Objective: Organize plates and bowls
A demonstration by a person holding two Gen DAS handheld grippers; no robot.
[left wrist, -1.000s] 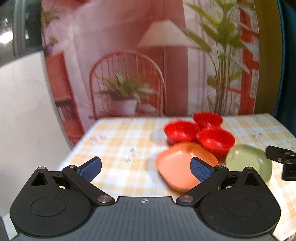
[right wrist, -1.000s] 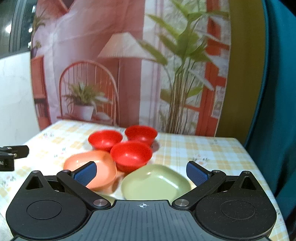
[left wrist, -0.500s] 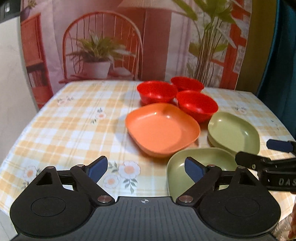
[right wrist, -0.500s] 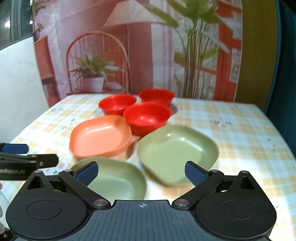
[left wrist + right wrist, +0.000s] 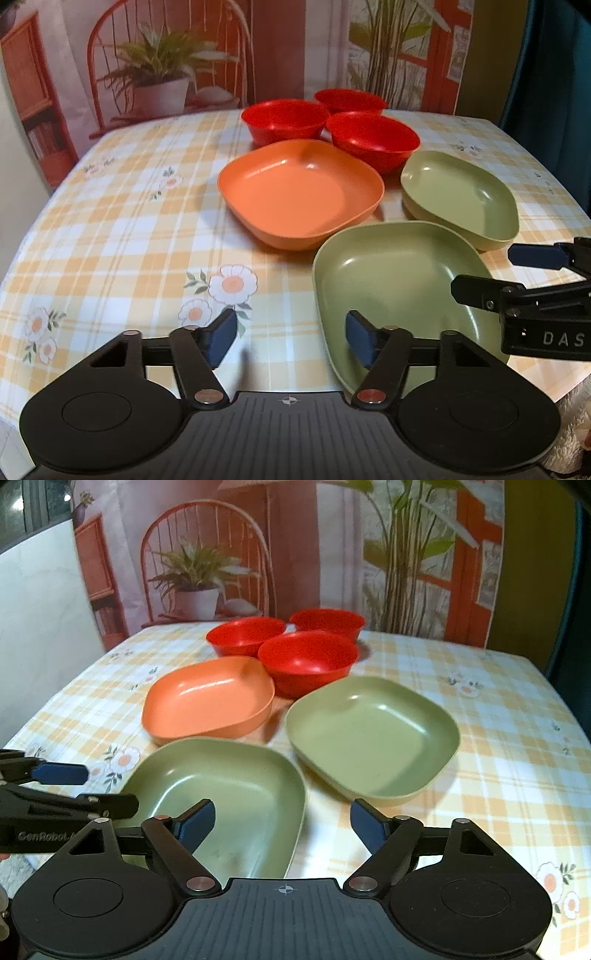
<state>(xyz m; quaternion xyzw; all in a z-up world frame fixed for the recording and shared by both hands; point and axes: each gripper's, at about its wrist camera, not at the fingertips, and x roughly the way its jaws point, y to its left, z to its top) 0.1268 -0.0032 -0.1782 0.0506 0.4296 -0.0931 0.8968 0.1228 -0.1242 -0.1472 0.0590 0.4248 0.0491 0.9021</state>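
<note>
Left wrist view shows the left gripper [image 5: 291,339] low over the checked tablecloth [image 5: 129,229], its blue fingers spread apart with nothing between them. Its right finger hangs over the near rim of the near green plate [image 5: 391,280], while its left finger is over bare cloth. Just ahead of that gripper sits the orange plate [image 5: 299,195], and beyond it three red bowls [image 5: 284,120] stand clustered close together. Ahead and to its right lies the far green plate [image 5: 461,195], close beside the nearest red bowl. At the right edge of this view the right gripper [image 5: 491,273] reaches in over the near green plate.

Right wrist view has the right gripper [image 5: 282,823] also spread wide and holding nothing. Its left finger sits over the near green plate [image 5: 236,794], and its right finger is over the cloth just short of the far green plate [image 5: 373,734]. Ahead and to its left is the orange plate [image 5: 207,701], with the red bowls [image 5: 306,661] behind. To its left, the left gripper [image 5: 85,786] shows at the frame edge.
</note>
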